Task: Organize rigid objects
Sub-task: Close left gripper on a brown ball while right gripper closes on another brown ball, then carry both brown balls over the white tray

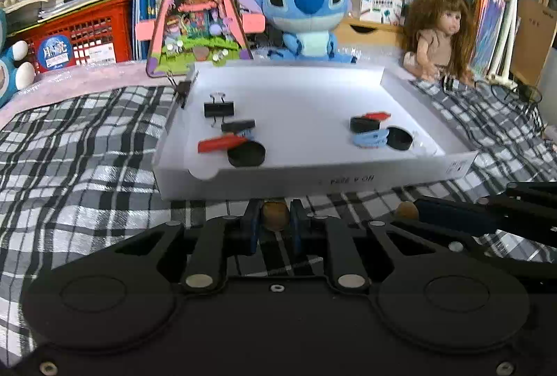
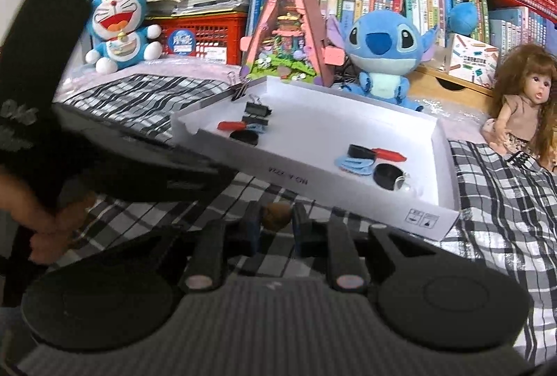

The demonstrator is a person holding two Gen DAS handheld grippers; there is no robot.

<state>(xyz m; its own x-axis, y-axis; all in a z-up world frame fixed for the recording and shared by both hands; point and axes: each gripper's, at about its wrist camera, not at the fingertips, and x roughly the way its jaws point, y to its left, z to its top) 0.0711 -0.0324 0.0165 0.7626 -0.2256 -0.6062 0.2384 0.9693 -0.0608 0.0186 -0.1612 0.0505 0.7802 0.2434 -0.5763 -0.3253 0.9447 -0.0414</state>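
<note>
A white shallow tray [image 1: 348, 183] [image 2: 313, 183] lies on the checked cloth and holds two groups of small items. On the left are a black binder clip [image 1: 218, 109], a red clip [image 1: 221, 143] and a black round cap [image 1: 246, 154]. On the right are a black cap [image 1: 399, 138], a blue clip [image 1: 370, 139] and a red clip [image 1: 375, 116]. My left gripper [image 1: 275, 216] is shut on a brown walnut-like nut [image 1: 275, 215] just before the tray's front wall. My right gripper [image 2: 276, 215] is shut on another brown nut [image 2: 276, 215]; that nut also shows in the left wrist view [image 1: 406, 210].
A Stitch plush [image 1: 306, 10], a long-haired doll [image 1: 438, 28] and a triangular pink toy house [image 1: 198, 7] stand behind the tray. A Doraemon plush [image 2: 118, 28], a red crate [image 1: 73, 35] and bookshelves fill the back. The left gripper's body [image 2: 104, 150] crosses the right wrist view.
</note>
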